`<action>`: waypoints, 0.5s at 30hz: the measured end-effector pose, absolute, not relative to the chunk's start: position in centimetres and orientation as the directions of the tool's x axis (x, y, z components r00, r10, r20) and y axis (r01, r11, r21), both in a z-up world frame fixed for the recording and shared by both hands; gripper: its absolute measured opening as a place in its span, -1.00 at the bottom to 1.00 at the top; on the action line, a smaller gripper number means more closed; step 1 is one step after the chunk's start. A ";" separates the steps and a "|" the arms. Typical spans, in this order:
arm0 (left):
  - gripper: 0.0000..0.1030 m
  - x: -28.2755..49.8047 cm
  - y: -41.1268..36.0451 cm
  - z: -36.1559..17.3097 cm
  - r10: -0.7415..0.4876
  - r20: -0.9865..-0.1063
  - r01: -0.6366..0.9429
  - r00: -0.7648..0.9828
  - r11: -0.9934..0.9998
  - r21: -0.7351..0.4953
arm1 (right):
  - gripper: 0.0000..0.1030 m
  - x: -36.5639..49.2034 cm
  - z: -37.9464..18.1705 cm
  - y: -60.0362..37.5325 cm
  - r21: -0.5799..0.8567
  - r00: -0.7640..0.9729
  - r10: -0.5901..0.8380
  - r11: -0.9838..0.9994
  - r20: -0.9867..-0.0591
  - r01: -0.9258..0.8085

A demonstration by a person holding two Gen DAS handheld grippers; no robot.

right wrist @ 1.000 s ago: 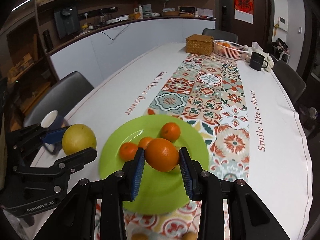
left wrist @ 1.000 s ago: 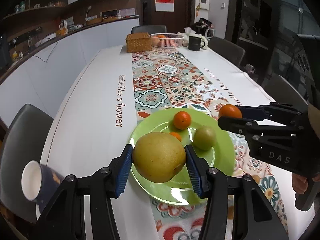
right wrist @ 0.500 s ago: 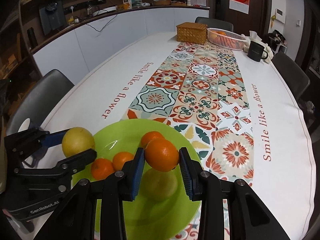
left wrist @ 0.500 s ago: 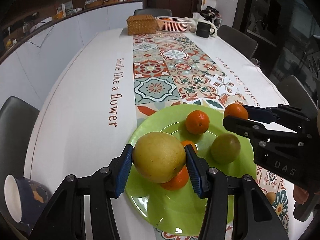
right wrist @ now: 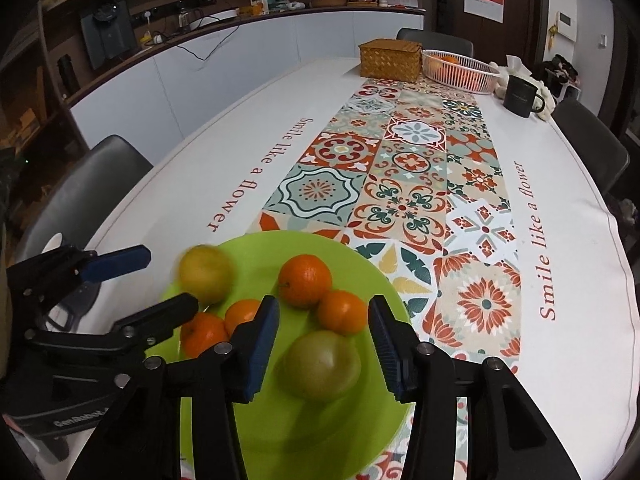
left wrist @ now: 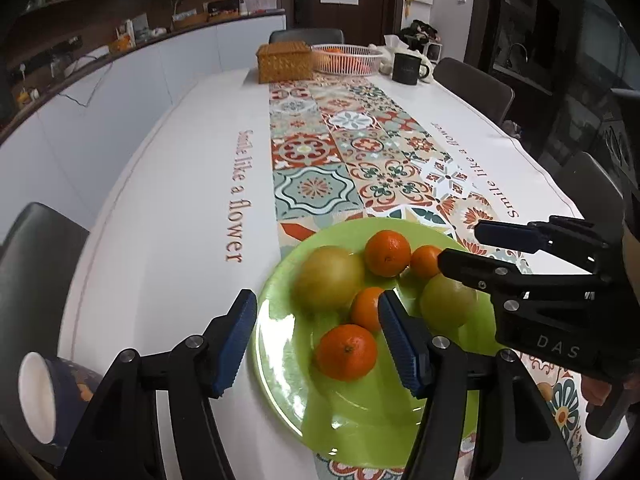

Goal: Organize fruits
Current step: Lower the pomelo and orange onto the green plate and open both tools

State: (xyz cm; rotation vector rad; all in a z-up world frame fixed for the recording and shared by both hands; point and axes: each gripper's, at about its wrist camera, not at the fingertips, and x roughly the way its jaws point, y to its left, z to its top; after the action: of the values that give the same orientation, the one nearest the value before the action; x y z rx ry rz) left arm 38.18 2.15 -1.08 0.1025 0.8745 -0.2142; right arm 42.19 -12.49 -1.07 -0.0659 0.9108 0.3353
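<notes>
yellow pear (right wrist: pixel 206 274) smeared by blur | green plate (right wrist: pixel 208 432) cut off below (near rim) | white cup (left wrist: pixel 36 396) cropped

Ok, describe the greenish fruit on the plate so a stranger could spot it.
Find the lime-green plate on the patterned runner at the table's near end. On its near side, between the right hand-held gripper fingers, lies the greenish fruit: dull olive, and larger than the small oranges behind it.
</notes>
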 end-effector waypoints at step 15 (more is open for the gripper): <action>0.25 32.0 1.5 3.4 -0.102 -0.716 0.185 0.690 0.982 0.038 | -0.08 35.8 3.3 -14.6 0.087 0.639 0.262 0.952 -0.724 -0.292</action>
State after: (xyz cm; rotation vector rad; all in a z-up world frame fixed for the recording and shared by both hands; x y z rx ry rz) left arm 31.96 1.49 3.44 0.1101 0.7932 -0.1605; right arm 35.82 -14.59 3.33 -0.0397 0.8193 0.3162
